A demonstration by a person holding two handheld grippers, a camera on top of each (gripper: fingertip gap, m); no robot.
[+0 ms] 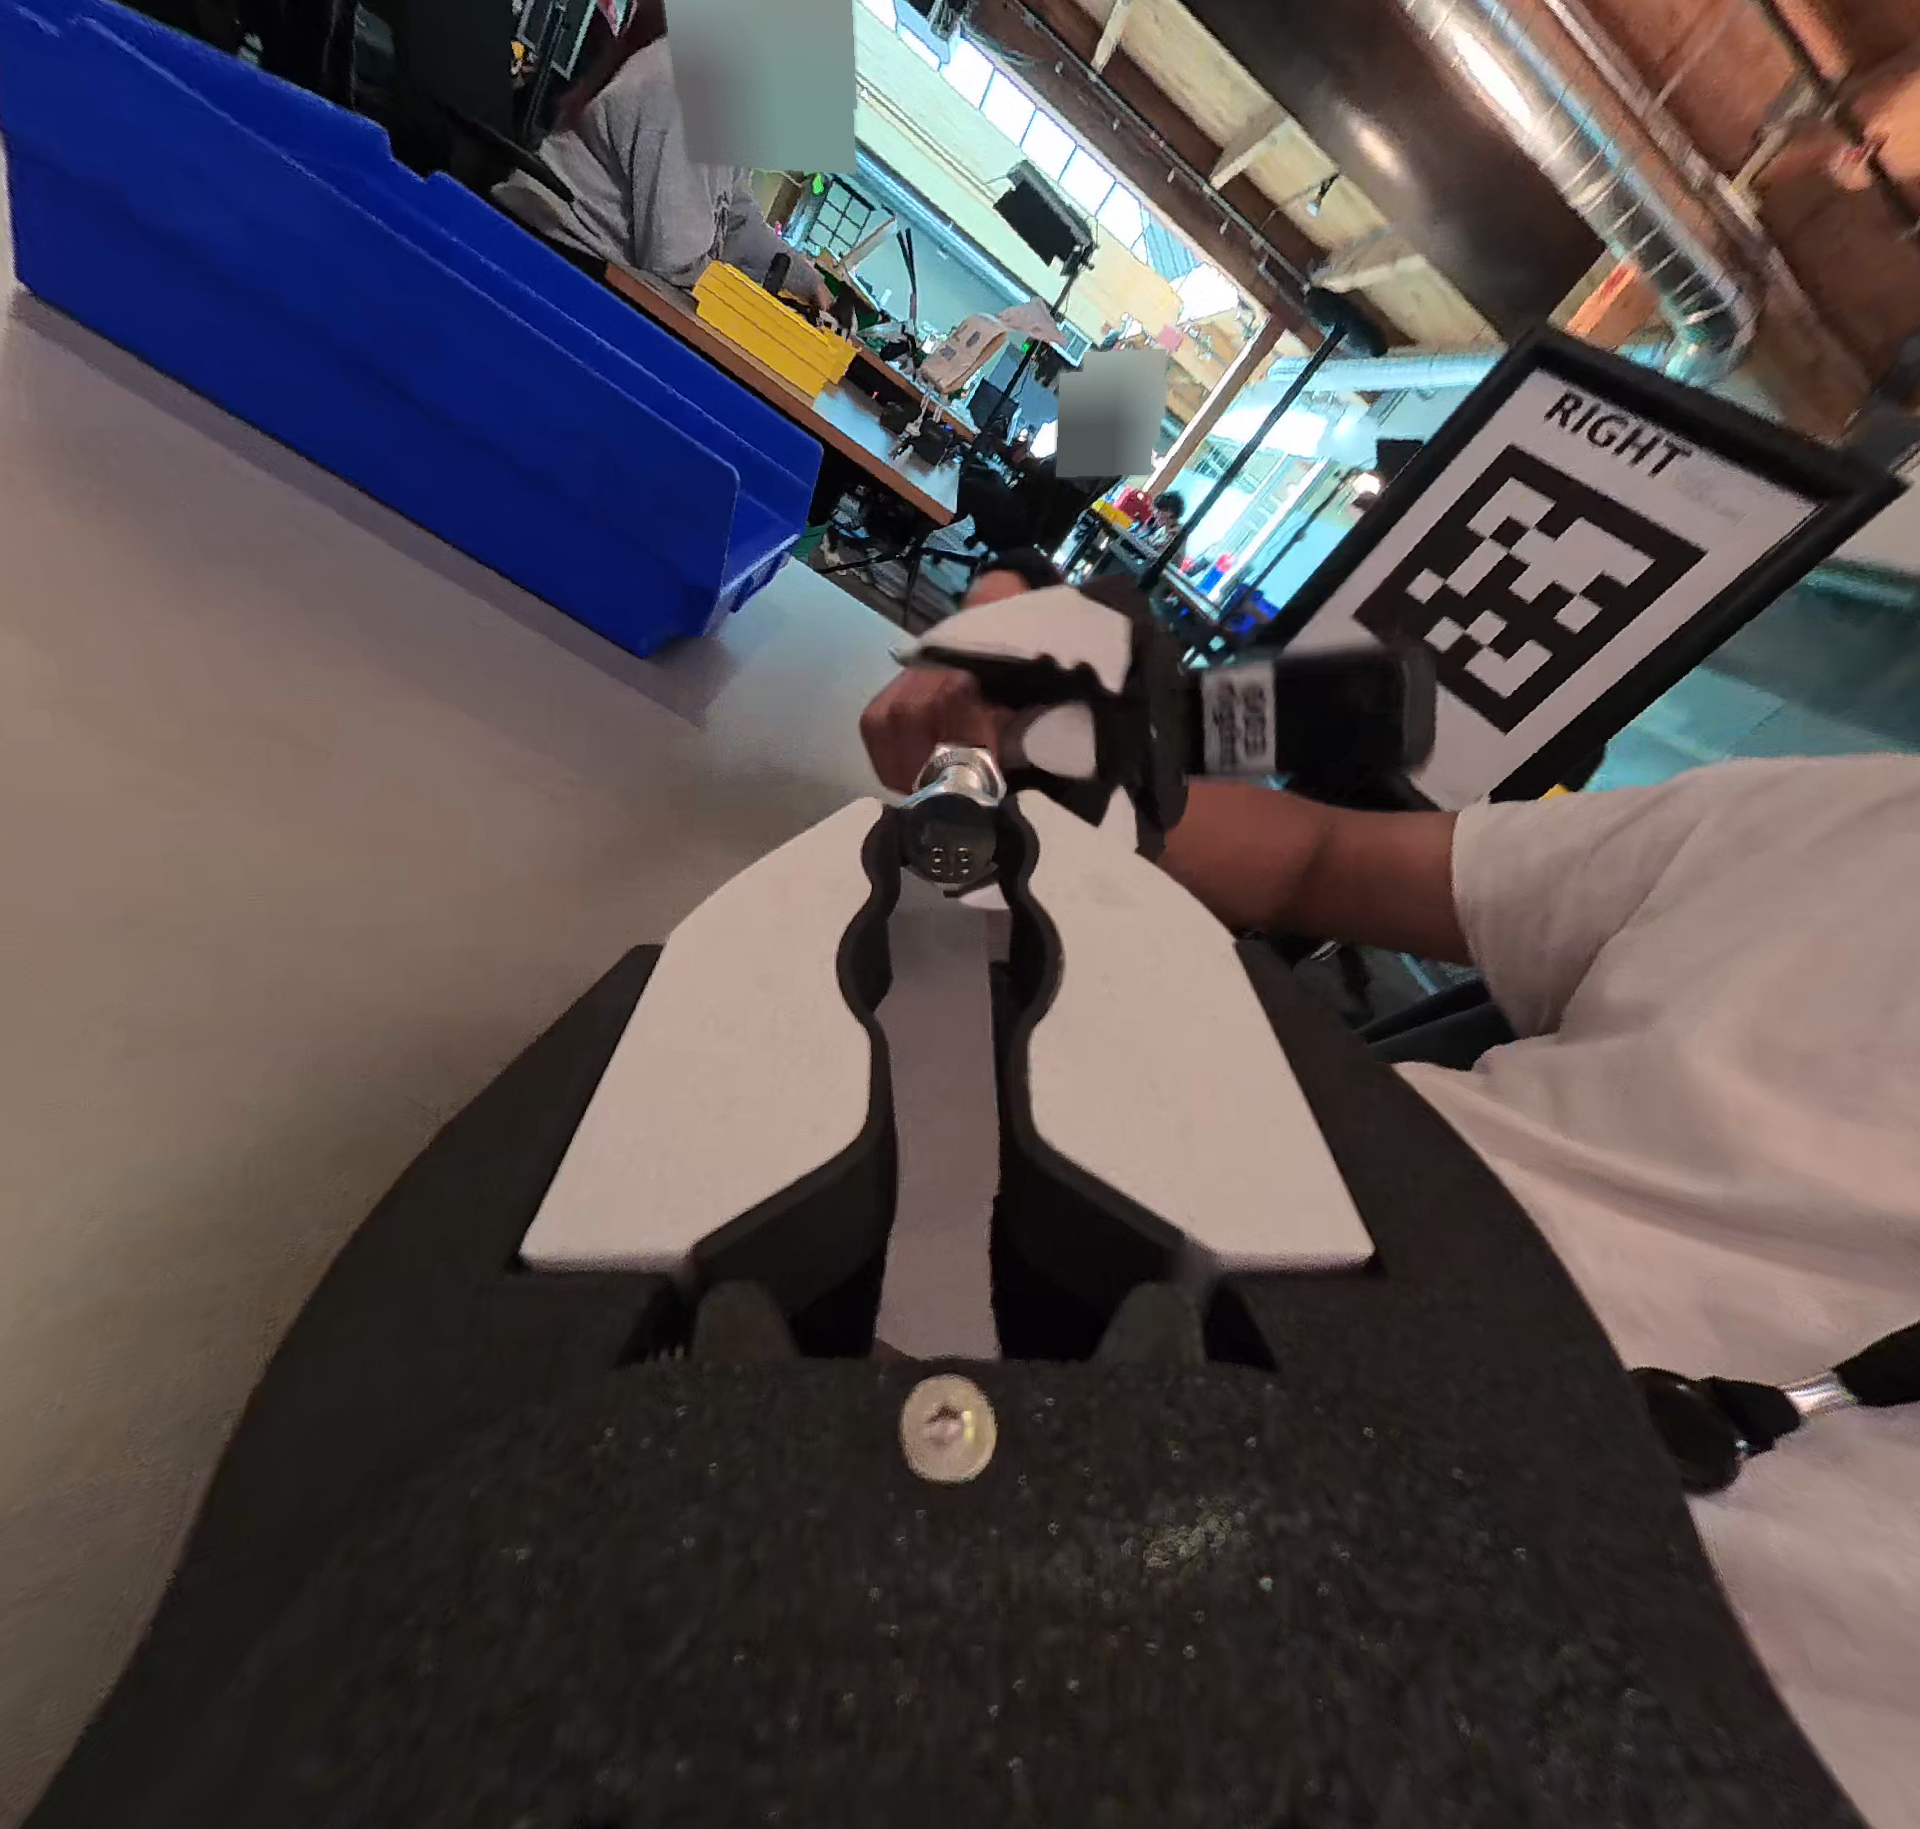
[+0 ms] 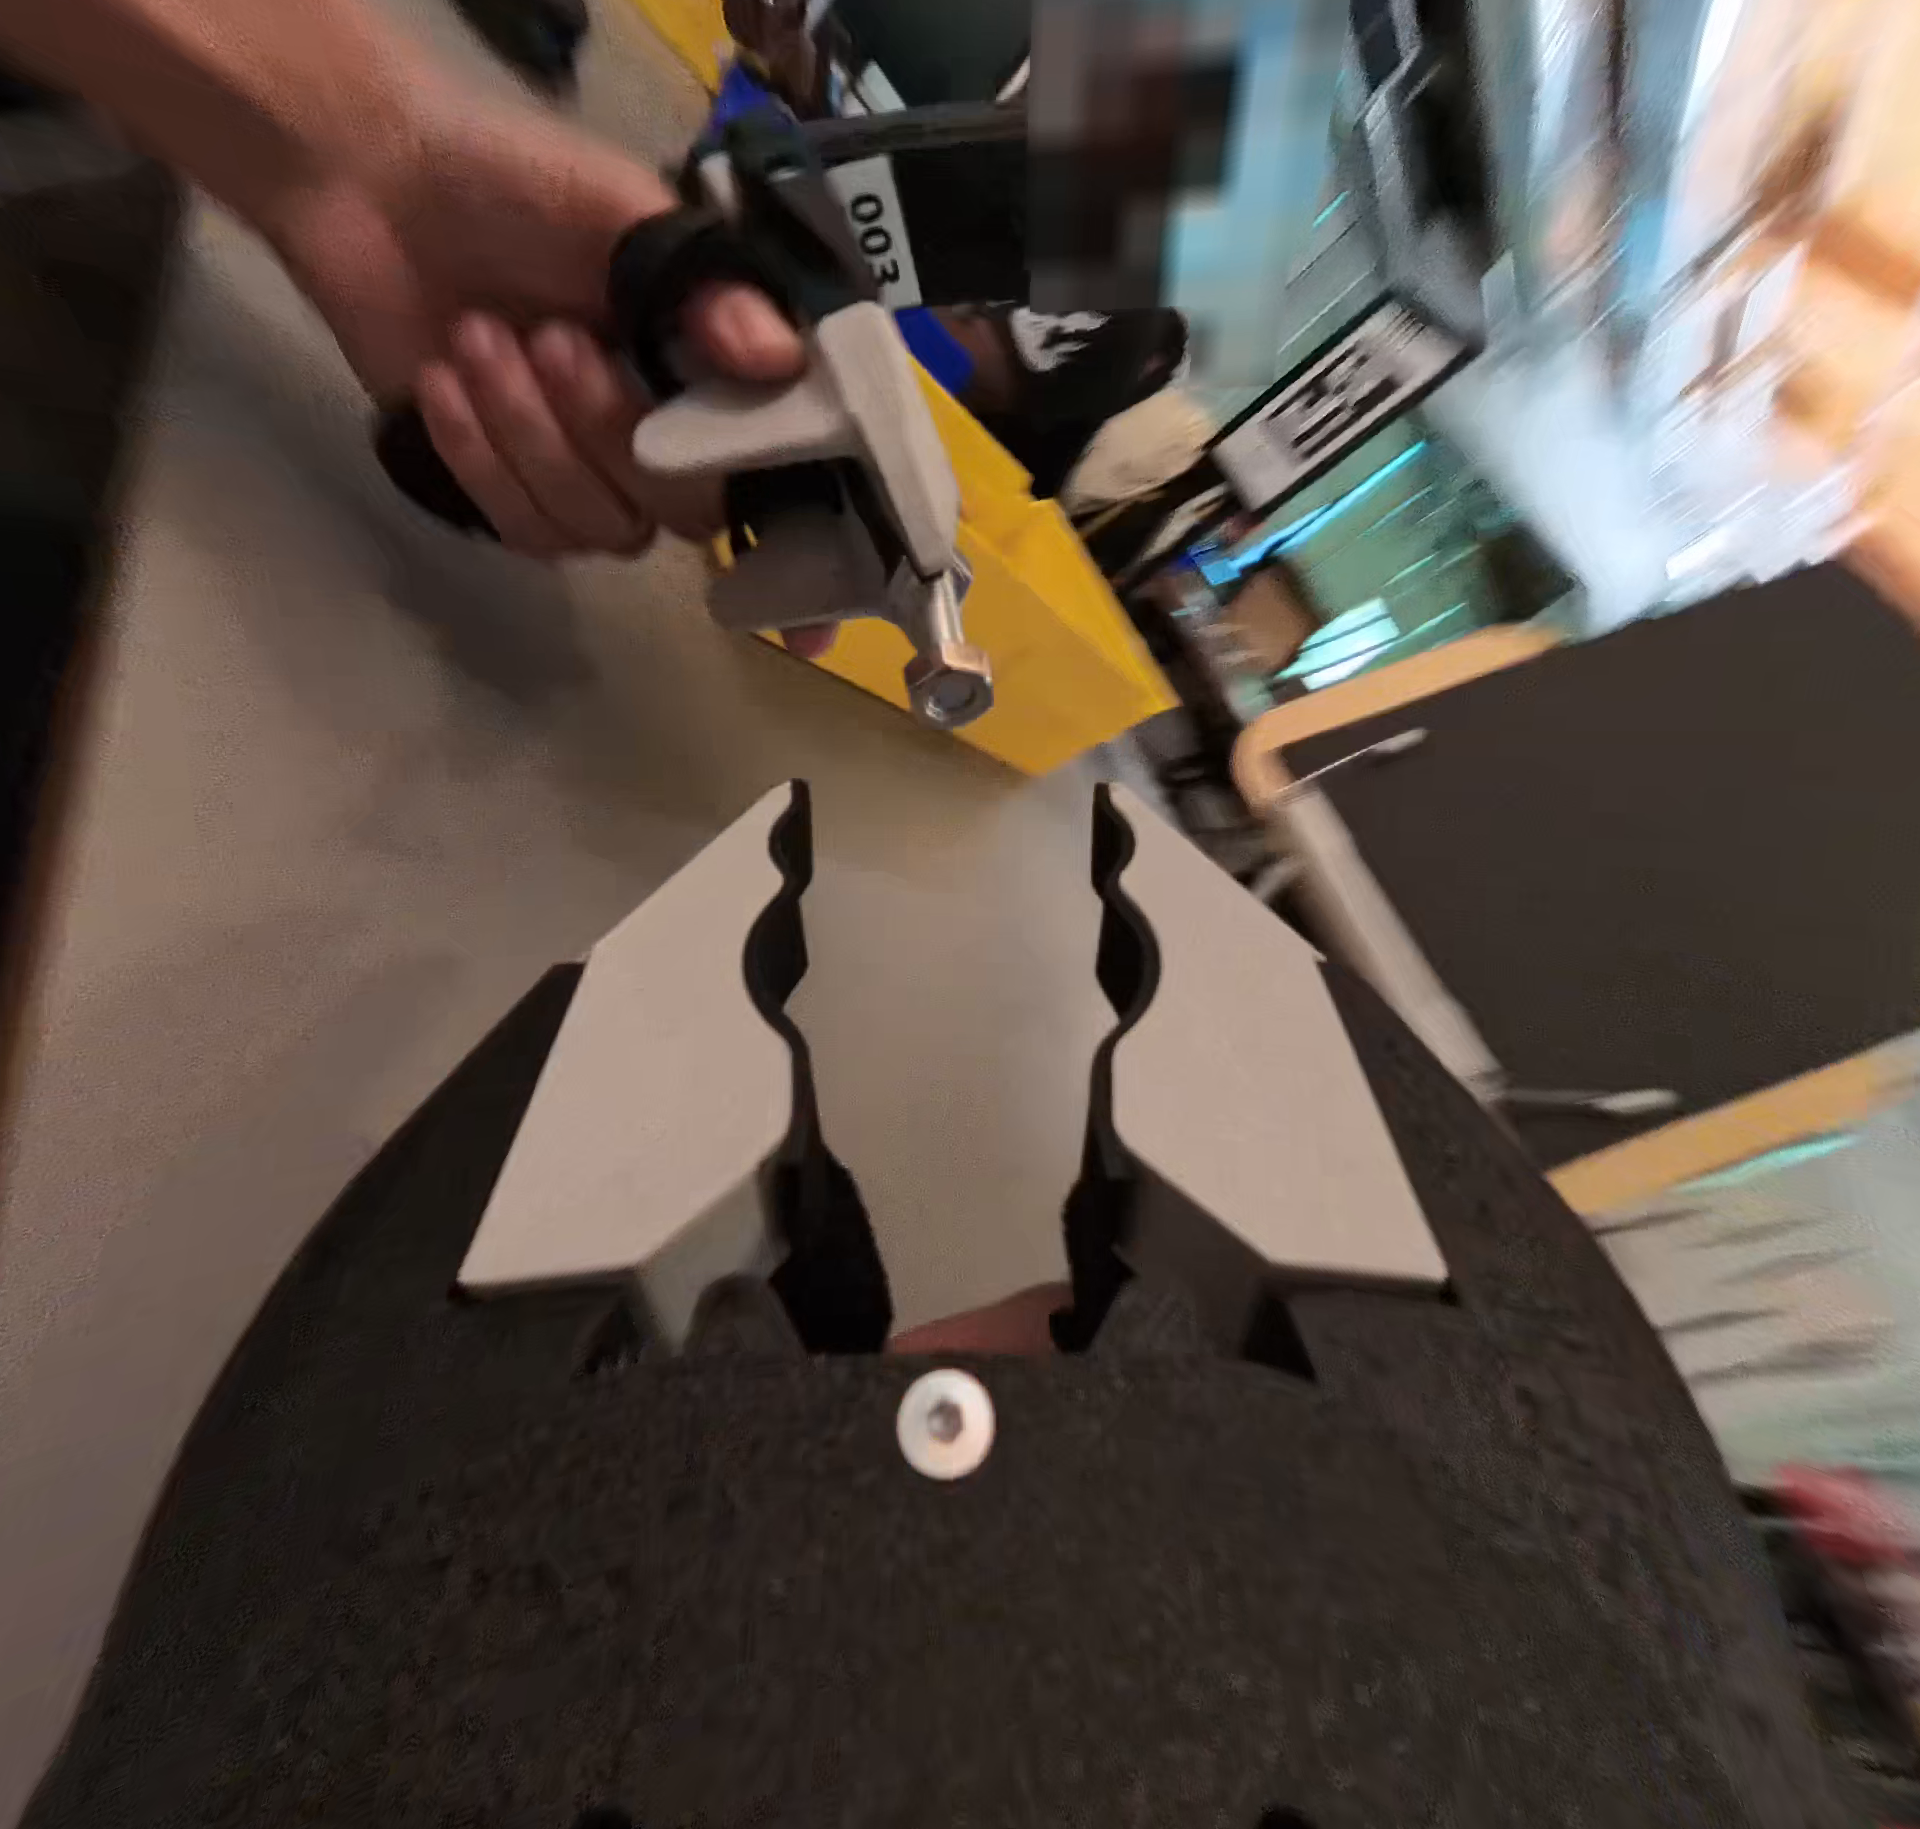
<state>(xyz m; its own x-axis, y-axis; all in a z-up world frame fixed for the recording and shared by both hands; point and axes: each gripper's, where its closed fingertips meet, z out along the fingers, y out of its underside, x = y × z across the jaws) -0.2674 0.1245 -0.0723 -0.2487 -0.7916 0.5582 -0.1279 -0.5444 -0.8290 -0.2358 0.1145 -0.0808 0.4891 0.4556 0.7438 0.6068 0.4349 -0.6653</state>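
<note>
1. Bolt (image 1: 948, 844) clamped by its hex head at the tips of the left gripper (image 1: 951, 849), pads pressed on both sides; shank pointing away, a hex nut (image 1: 961, 773) threaded on it.
2. In the right wrist view, same bolt (image 2: 940, 652) seen from the nut end, nut (image 2: 948, 688) nearest the lens, above the pale table (image 2: 312, 844).
3. Right gripper (image 2: 951, 823) spread wide, nothing between its fingers; much of this view smeared by motion blur.
4. Beyond the bolt, right gripper (image 1: 1023, 699) just behind the nut, partly covering the hand that holds it.
5. Yellow bin (image 2: 1039, 616) behind the bolt, contents hidden.
6. Farther off, blue bin (image 1: 416, 345) on the table (image 1: 260, 844), inside not visible.
</note>
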